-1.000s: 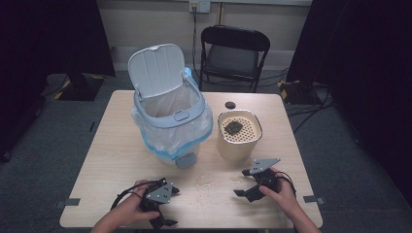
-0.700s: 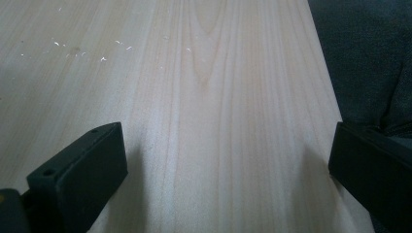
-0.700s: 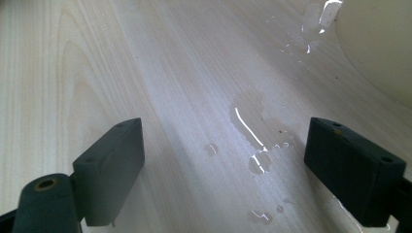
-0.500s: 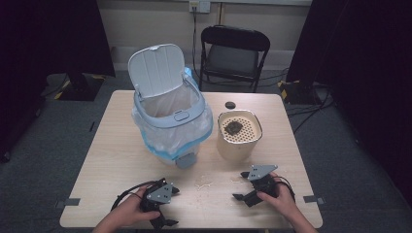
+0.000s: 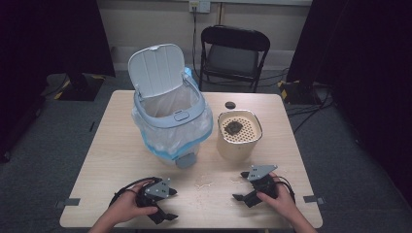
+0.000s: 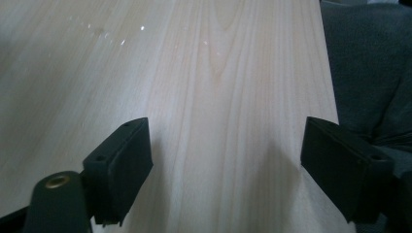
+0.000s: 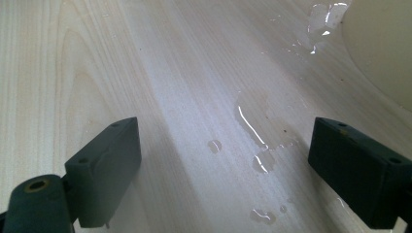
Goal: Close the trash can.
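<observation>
step: start, both grippers low over the pale wooden table [image 5: 116, 145] | left gripper [image 5: 165, 217] jaws apart, just been closing, nothing between | right gripper [image 5: 241, 197] spread, empty | next: likely reach for cream perforated-top canister [image 5: 238, 136]

We are seeing a pale wood-grain table [image 5: 107, 160], a white-lidded bin [image 5: 167, 121] with light blue trim and a clear liner, a cream perforated container [image 5: 238, 138] holding something dark, perhaps brownish, black grippers and a black chair [image 5: 233, 53].
</observation>
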Motion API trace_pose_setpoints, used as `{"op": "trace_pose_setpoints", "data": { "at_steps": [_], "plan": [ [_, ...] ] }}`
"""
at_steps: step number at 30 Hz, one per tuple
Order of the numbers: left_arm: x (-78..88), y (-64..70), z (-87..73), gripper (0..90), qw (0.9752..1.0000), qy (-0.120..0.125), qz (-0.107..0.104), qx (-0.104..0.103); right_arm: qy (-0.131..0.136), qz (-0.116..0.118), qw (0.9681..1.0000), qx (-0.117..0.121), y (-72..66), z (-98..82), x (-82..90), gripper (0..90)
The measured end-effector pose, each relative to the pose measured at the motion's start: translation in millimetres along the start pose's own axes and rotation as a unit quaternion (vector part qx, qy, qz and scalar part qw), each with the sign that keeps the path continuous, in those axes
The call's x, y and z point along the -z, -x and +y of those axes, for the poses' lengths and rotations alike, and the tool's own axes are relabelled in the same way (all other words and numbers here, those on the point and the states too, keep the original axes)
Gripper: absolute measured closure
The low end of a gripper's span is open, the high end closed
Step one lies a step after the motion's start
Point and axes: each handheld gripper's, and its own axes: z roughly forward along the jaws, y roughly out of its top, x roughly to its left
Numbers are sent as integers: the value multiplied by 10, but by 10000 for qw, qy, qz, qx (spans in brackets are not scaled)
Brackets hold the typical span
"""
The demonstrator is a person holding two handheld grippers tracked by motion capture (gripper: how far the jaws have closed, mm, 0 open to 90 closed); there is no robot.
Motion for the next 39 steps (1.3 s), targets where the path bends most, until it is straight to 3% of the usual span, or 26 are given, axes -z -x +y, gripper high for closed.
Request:
{"op": "trace_pose_setpoints", "data": {
  "at_steps": [4,6,10,12,15,18,20,23,31,39],
  "plan": [
    [94,-43,-4,167,9999,0,24,160,0,0,10000,1,0,0,0,112],
    [140,-64,-5,166,9995,129,12,300,0,1,10000,1,0,0,0,112],
    [293,-113,-18,162,9982,75,79,588,-1,2,10000,2,0,0,0,112],
    [394,-132,-22,162,9966,71,154,810,0,1,10000,1,0,0,0,112],
    [538,-167,-30,162,9947,168,290,972,0,2,10000,2,0,0,0,112],
    [666,-201,-37,162,9916,151,448,1201,-1,2,10000,0,0,0,0,112],
    [771,-233,-46,163,9871,229,599,1467,-1,1,10000,1,0,0,0,112],
    [891,-273,-58,162,9827,329,665,1696,-1,1,10000,1,0,0,0,112],
    [1249,-347,-56,165,9763,462,909,1908,-3,2,10000,-1,0,0,0,112],
    [1512,-447,4,189,9721,467,1007,2064,-1,2,10000,0,0,0,0,112]
  ]
}}
